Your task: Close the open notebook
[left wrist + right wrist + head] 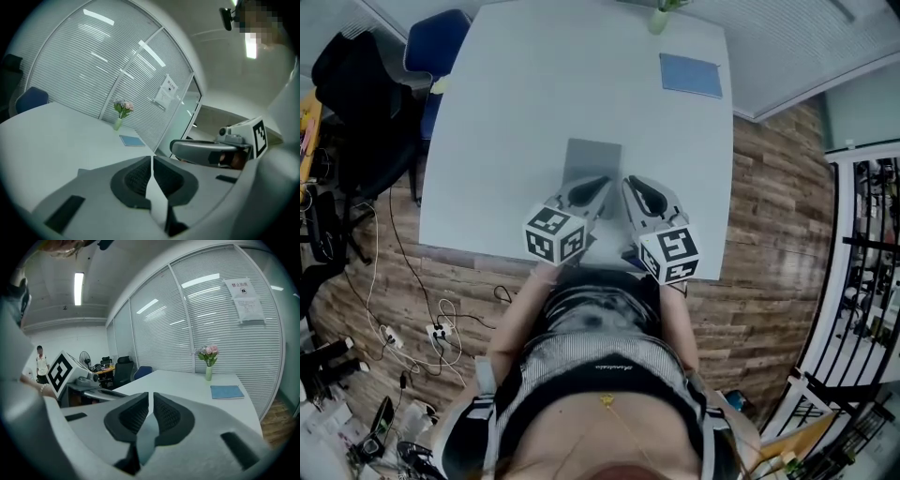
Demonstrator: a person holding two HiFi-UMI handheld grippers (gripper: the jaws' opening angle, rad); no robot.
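A grey notebook (592,157) lies on the white table (506,112), just beyond both grippers, and its near part is hidden under them. Whether it lies open I cannot tell. My left gripper (598,185) hangs over its near edge with the jaws shut, pads together (152,161), and nothing visible between them. One grey corner of the notebook (83,172) shows left of that jaw. My right gripper (634,186) is close beside it on the right, jaws shut (151,399) and nothing in them. Each gripper shows in the other's view: right gripper (213,151), left gripper (77,378).
A blue notebook (691,75) lies closed at the table's far right, with a small vase of flowers (659,19) at the far edge. A blue chair (436,47) and a black chair (356,84) stand left of the table. Cables lie on the wooden floor (422,328).
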